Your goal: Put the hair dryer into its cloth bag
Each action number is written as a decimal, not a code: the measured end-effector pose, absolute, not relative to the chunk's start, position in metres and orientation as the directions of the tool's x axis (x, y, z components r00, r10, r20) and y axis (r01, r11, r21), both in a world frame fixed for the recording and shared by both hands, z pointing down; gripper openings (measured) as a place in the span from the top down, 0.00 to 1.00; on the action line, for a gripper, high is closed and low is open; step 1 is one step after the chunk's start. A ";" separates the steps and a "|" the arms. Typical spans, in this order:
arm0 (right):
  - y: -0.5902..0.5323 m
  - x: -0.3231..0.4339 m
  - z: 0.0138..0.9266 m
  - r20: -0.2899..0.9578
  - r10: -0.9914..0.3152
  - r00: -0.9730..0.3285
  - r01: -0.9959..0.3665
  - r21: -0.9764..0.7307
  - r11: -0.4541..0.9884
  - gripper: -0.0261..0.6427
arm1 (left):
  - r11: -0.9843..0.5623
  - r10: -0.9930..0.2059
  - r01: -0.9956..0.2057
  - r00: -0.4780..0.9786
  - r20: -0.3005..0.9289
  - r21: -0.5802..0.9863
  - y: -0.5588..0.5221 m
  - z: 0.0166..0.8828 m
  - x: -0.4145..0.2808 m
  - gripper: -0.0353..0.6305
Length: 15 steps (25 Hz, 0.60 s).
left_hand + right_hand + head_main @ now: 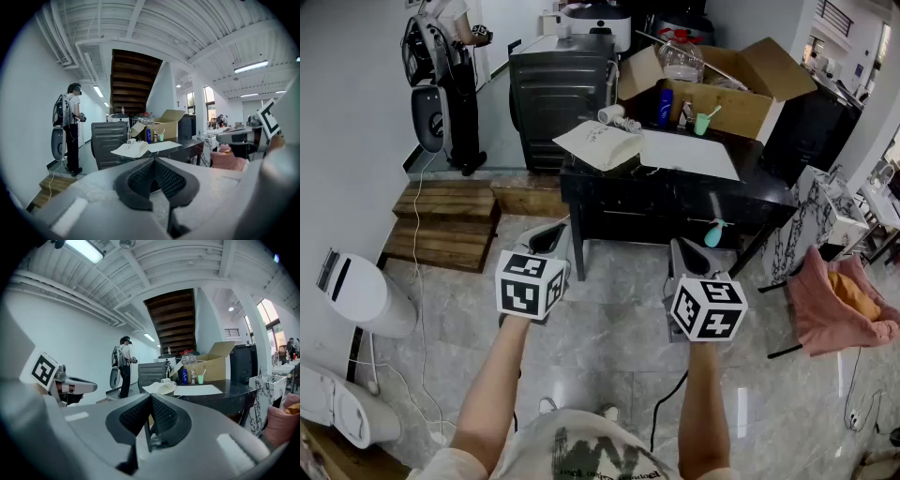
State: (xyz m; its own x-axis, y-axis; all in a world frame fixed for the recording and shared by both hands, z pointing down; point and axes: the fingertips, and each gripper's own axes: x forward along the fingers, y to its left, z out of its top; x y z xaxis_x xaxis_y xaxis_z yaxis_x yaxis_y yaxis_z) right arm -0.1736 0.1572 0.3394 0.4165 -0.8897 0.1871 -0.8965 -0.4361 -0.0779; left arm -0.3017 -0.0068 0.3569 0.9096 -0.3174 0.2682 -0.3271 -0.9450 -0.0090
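Note:
A cream cloth bag (598,143) lies at the left end of the black table (675,197), with the white hair dryer (614,114) just behind it. Both show small in the left gripper view, the bag (131,150) and the dryer (131,141), and in the right gripper view, the bag (161,388) and the dryer (165,380). My left gripper (548,234) and right gripper (682,251) hover side by side over the floor, short of the table. Each is shut with nothing in it, as both gripper views confirm: left gripper (153,161), right gripper (150,399).
A white sheet (689,153), a blue bottle (665,106), a green cup (702,123) and an open cardboard box (722,84) share the table. A dark cabinet (558,89) stands behind, wooden steps (445,220) left, a pink-draped chair (844,300) right. A person (441,56) stands far left.

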 end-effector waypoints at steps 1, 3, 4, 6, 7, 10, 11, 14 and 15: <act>0.160 -0.173 0.340 0.188 -0.891 0.414 -0.898 -0.079 -0.434 0.96 | -0.945 -0.317 -0.327 0.909 0.269 -0.011 -0.003 0.357 -0.300 0.94; 0.166 -0.171 0.341 0.190 -0.893 0.408 -0.900 -0.081 -0.428 0.96 | -0.945 -0.317 -0.326 0.909 0.270 -0.015 0.006 0.358 -0.295 0.94; 0.168 -0.170 0.342 0.191 -0.895 0.404 -0.902 -0.082 -0.425 0.96 | -0.945 -0.318 -0.326 0.908 0.271 -0.018 0.009 0.358 -0.293 0.94; 0.172 -0.167 0.344 0.194 -0.898 0.395 -0.906 -0.081 -0.416 0.96 | -0.944 -0.323 -0.331 0.907 0.271 -0.019 0.015 0.359 -0.288 0.94; 0.173 -0.165 0.346 0.197 -0.900 0.389 -0.908 -0.079 -0.410 0.96 | -0.942 -0.327 -0.335 0.906 0.270 -0.018 0.017 0.359 -0.285 0.94; 0.176 -0.161 0.351 0.213 -0.904 0.371 -0.917 -0.070 -0.393 0.91 | -0.937 -0.339 -0.349 0.902 0.268 -0.012 0.023 0.360 -0.281 0.94; 0.177 -0.159 0.352 0.215 -0.905 0.368 -0.918 -0.068 -0.390 0.91 | -0.937 -0.339 -0.350 0.902 0.269 -0.008 0.025 0.360 -0.279 0.93; 0.181 -0.154 0.352 0.215 -0.907 0.362 -0.921 -0.067 -0.384 0.91 | -0.937 -0.335 -0.348 0.903 0.271 0.002 0.031 0.360 -0.273 0.85; 0.182 -0.152 0.353 0.215 -0.908 0.360 -0.922 -0.068 -0.381 0.90 | -0.936 -0.337 -0.351 0.902 0.271 0.003 0.032 0.361 -0.271 0.85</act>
